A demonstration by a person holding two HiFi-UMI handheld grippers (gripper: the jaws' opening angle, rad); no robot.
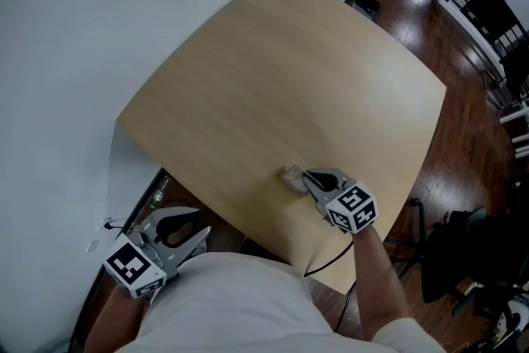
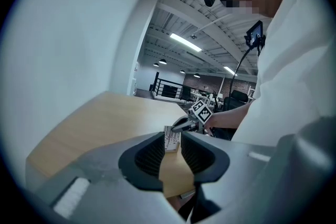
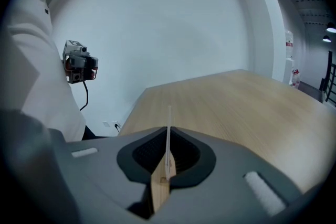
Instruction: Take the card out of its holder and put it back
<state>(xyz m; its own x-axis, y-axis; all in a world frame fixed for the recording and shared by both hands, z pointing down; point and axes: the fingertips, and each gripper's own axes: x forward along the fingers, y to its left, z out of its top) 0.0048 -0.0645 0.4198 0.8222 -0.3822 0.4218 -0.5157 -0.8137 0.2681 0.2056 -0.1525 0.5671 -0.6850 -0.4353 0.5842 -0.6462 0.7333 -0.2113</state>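
Grey left hand-held gripper point(image 1: 194, 226) hangs off the counter's point(image 1: 289, 70) near edge, jaws apart, nothing between them. Further on, the right hand-held gripper point(image 1: 307, 178) is closed on the thin white card point(image 3: 168, 131), low over the counter. No holder is clearly visible, so the card seems taken out and putting it back remains. It stands on edge, its long axis probably along the jaws.

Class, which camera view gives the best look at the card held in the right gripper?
The left gripper view: it faces the card and shows its printed face. The right gripper view shows only its thin edge between the shut jaws. The head view shows a small pale blur at the tip of the right gripper.
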